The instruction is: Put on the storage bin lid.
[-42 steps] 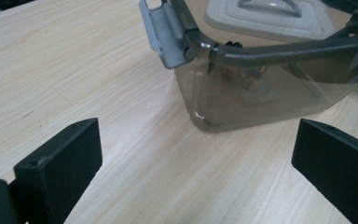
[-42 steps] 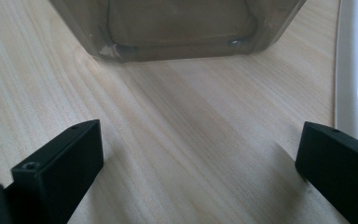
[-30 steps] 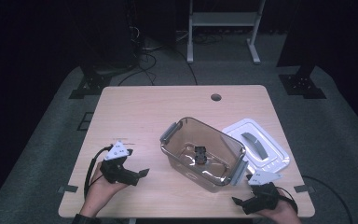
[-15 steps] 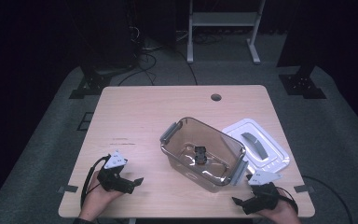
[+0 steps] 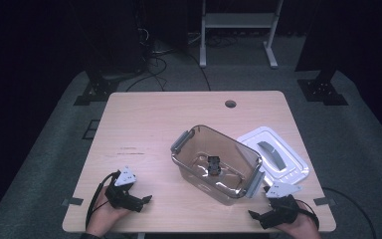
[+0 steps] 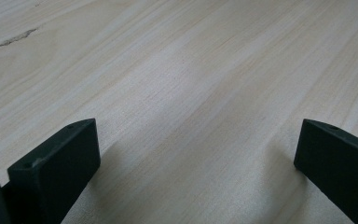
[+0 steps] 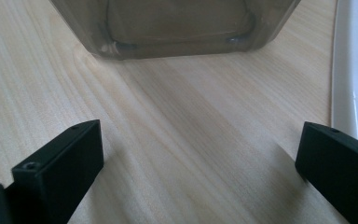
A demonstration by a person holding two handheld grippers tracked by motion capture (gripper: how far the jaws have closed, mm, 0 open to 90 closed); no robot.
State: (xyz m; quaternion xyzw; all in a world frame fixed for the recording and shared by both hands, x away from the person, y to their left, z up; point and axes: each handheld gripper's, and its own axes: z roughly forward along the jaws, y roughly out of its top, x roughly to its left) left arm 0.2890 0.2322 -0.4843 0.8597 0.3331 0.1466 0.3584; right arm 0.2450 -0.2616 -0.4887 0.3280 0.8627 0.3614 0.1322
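A clear, brown-tinted plastic storage box [image 5: 216, 164] with grey latch clips at its two ends stands open on the pale wooden table [image 5: 149, 124], set at a slant in the right half of the top. A small black object [image 5: 213, 166] lies on its floor; what it is cannot be told. In the right gripper view the box's rounded lower wall [image 7: 177, 28] rises just ahead of the jaws. The white rectangular plastic lid with a grey handle [image 5: 273, 158] lies flat just beside the box, toward the table's right edge, and its rim [image 7: 354, 70] borders that view.

The left gripper [image 5: 144, 199] rests low near the table's front edge, well apart from the box, its jaws spread wide with bare wood [image 6: 191, 116] between them. The right gripper [image 5: 256, 215] sits at the front right corner, near the box's closer end, jaws likewise wide apart and holding nothing.

The left half and the far part of the tabletop offer free room; a round cable hole [image 5: 230, 104] sits near the far edge.
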